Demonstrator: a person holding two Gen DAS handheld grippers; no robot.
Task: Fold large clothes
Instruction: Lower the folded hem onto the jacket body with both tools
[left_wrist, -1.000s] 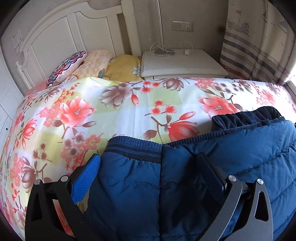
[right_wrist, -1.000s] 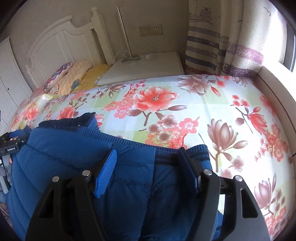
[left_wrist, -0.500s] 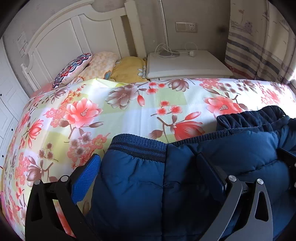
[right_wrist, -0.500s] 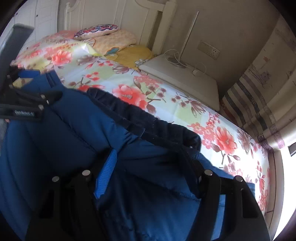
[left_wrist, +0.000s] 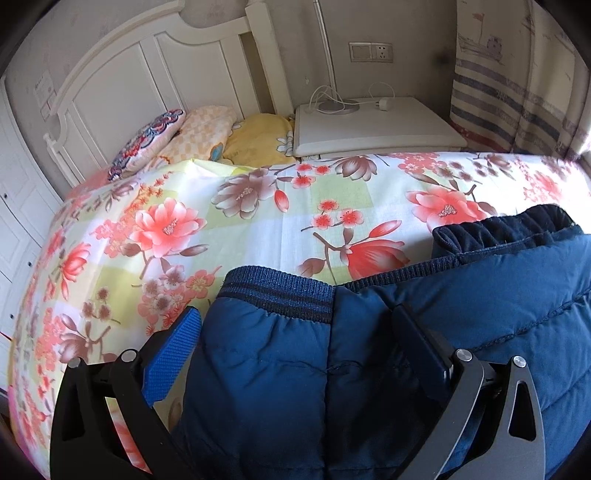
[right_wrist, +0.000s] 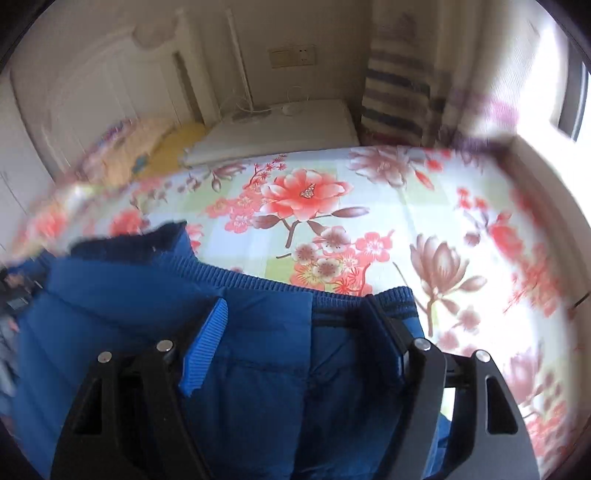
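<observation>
A puffy blue jacket (left_wrist: 369, 369) lies on the bed's floral sheet (left_wrist: 258, 229), its ribbed hem toward the headboard (left_wrist: 147, 74), probably laid flat so the sides can be turned in. On the left, the left tongs (left_wrist: 295, 332) tilt steeply down over the hem's left corner; the blue pad sits off the cloth over the sheet, the dark one rests on the padding, so they read as released, straddling the corner for a fresh grip. On the right, the right tongs (right_wrist: 295, 325) angle down likewise over the opposite hem corner, jaws opening with jacket fabric between them, apparently letting go.
</observation>
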